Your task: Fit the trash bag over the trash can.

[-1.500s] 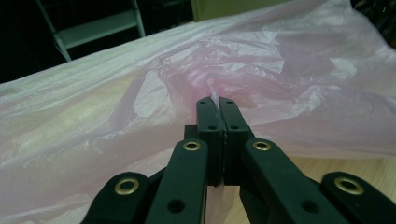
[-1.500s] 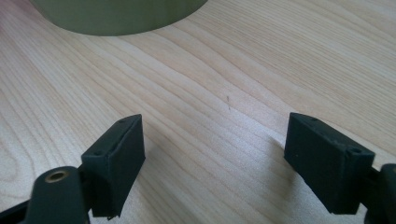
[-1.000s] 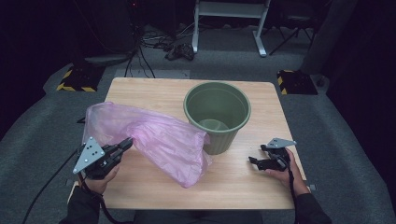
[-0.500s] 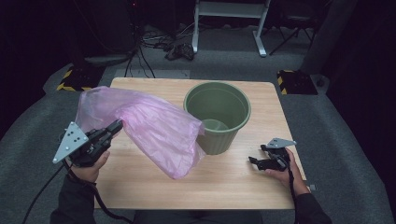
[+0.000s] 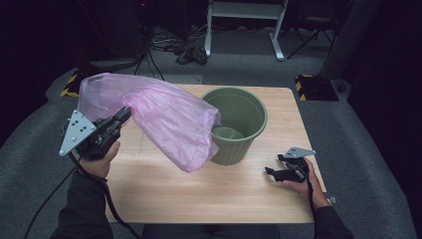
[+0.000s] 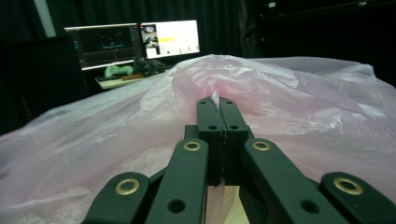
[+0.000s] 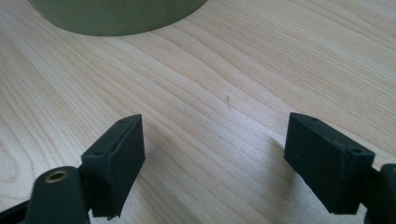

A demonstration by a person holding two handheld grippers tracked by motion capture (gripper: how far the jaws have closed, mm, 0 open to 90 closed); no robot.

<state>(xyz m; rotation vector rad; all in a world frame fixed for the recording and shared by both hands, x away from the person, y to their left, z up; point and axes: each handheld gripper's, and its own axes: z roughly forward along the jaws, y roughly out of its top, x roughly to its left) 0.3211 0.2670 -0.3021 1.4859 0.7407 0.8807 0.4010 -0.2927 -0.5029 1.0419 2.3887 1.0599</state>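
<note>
The left gripper's (image 6: 218, 105) fingers (image 6: 208, 123) are pressed together with a fold of the pink plastic bag (image 6: 299, 98) pinched between their tips; the film bunches up right at the tips and spreads away beyond them and to both sides. In the high view, the left gripper (image 5: 124, 113) is held up off the counter (image 5: 164, 194) at its left edge, and the pink plastic bag (image 5: 169, 119) trails from the fingers across toward the green bucket (image 5: 246, 112). The far end of the bag droops in front of the bucket's near left side, hanging against its wall and rim, with its lowest fold just above the counter. A second lobe of the bag billows up behind the fingers, above the counter's far left corner.

The right gripper's (image 7: 215, 154) fingers (image 7: 116, 163) are spread wide apart with nothing between them but bare wood; they lie low on the counter (image 7: 224, 79). Ahead of them, a little way off, stands the base of the green bucket (image 7: 116, 18). In the high view the right gripper (image 5: 271, 172) rests on the counter near its right front edge, the hand (image 5: 298, 181) around it, and the bucket stands upright just beyond and to the left of its fingers, near the counter's middle. The two grippers are well apart, with the bag's hanging end and the bucket between them.

Beyond the bag, the left gripper view shows two lit monitors (image 6: 135, 42) on a desk.
</note>
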